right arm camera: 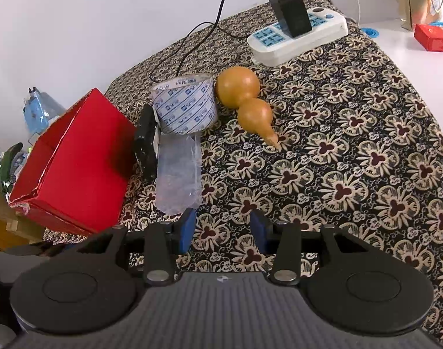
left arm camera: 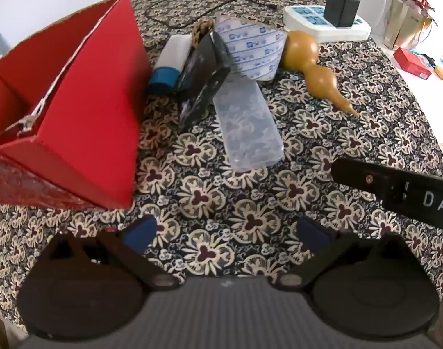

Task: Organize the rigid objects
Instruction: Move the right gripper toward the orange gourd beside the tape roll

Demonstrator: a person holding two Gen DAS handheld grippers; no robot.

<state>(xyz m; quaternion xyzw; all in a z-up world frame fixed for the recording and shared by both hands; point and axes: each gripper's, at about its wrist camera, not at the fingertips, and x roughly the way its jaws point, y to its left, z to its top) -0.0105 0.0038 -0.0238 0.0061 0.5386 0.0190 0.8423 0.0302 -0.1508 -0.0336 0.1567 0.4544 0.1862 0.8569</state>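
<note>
- Left gripper (left arm camera: 226,234): jaws wide, empty, above the patterned counter (left arm camera: 352,133).
- Right gripper (right arm camera: 223,229): jaws wide, empty, just short of the clear plastic case (right arm camera: 179,174).
- Red box (right arm camera: 73,163): open, left of the case.
- Black case (right arm camera: 146,139): leaning between box and tape roll (right arm camera: 185,106).
- Gourd (right arm camera: 247,101): lying right of the roll.
- Power strip (right arm camera: 297,36): far edge, black adapter (right arm camera: 292,14) plugged in.

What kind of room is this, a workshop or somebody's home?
Most likely a home. The table wears a flowered cloth, a power strip with a charger plugged in sits near the wall, and everyday odds and ends lie about: a dried gourd, a tape roll, a red box.
</note>
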